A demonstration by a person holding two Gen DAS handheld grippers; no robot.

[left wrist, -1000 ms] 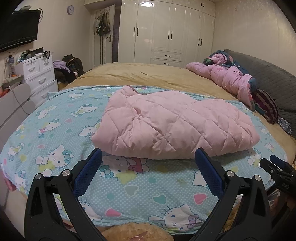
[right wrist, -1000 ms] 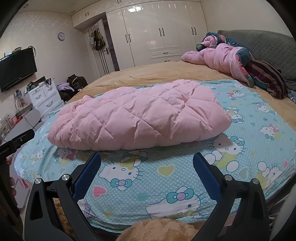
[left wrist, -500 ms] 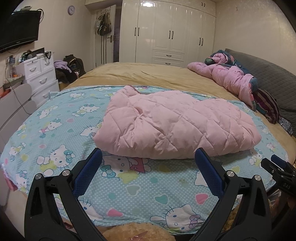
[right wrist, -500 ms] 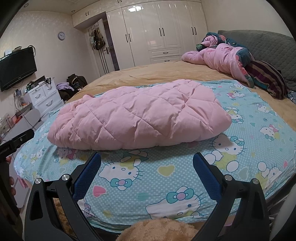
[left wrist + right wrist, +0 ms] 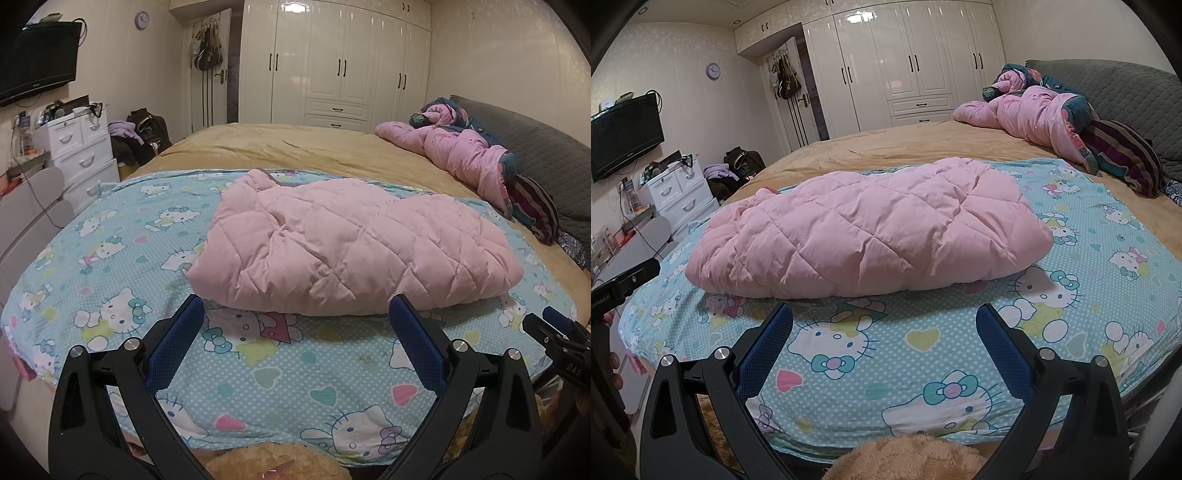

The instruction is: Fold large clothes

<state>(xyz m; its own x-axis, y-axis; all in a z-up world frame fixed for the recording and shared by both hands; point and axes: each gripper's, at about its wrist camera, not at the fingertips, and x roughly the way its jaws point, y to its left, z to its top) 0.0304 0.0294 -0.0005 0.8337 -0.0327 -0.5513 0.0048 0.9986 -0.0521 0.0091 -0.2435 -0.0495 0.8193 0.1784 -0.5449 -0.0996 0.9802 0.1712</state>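
A pink quilted padded garment (image 5: 354,243) (image 5: 864,236) lies folded in a thick bundle on a blue cartoon-cat sheet (image 5: 110,258) (image 5: 1108,266) spread over the bed. My left gripper (image 5: 295,325) hangs open at the near edge of the sheet, short of the bundle, with nothing between its blue pads. My right gripper (image 5: 884,328) is likewise open and empty, in front of the bundle's near side. The right gripper's tip (image 5: 554,332) shows at the right edge of the left wrist view; the left gripper's body (image 5: 624,280) shows at the left edge of the right wrist view.
A tan bedspread (image 5: 295,147) covers the bed beyond the sheet. A pink duvet (image 5: 458,155) and striped pillow (image 5: 535,210) lie by the grey headboard (image 5: 1126,92). White drawers (image 5: 77,147) stand left, wardrobes (image 5: 332,66) at the back. A tan plush item (image 5: 908,458) sits below the grippers.
The left wrist view has drifted slightly, so the bundle sits a little further right and higher. The garment itself has not moved and both grippers stay open.
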